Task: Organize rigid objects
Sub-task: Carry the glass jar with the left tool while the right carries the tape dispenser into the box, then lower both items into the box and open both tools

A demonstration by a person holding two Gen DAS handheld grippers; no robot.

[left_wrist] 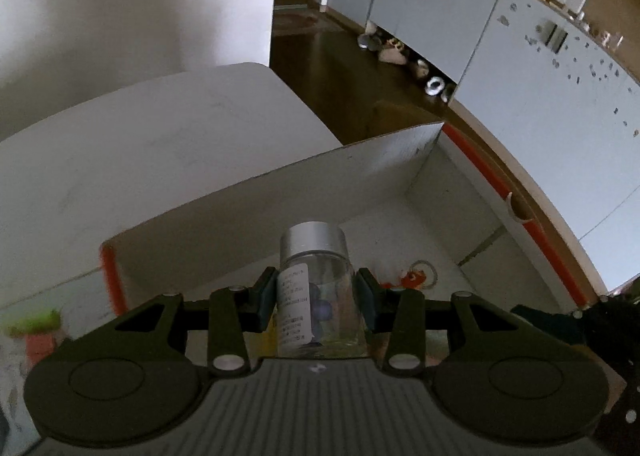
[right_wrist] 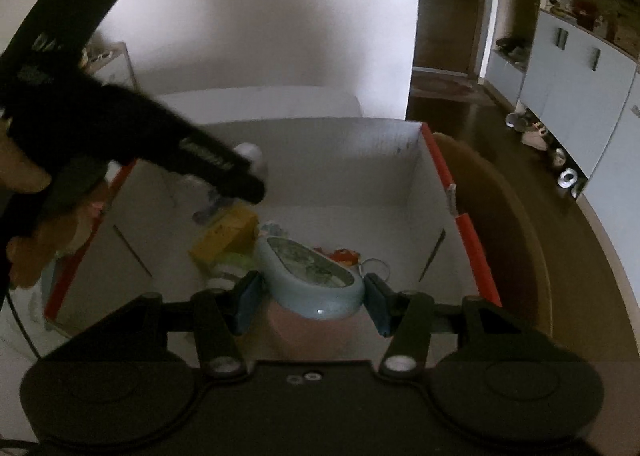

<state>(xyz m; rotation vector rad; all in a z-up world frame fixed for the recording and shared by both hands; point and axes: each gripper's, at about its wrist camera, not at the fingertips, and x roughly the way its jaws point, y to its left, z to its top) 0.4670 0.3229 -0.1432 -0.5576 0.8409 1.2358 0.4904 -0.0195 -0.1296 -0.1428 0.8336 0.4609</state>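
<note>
A white wall (right_wrist: 260, 16) fills the left of the room. Before it a white bench (left_wrist: 160, 136) carries an open white cardboard box (right_wrist: 320, 152) with orange edges. The left tongs (left_wrist: 316, 292) are clamped on a clear glass jar (left_wrist: 318, 296) with a silver lid, held above the box. The right tongs (right_wrist: 314, 302) are clamped on a pale blue dish (right_wrist: 310, 280) over the box floor. Farther right lie dark wooden floor (right_wrist: 460, 104) and grey cabinets (left_wrist: 540, 96).
</note>
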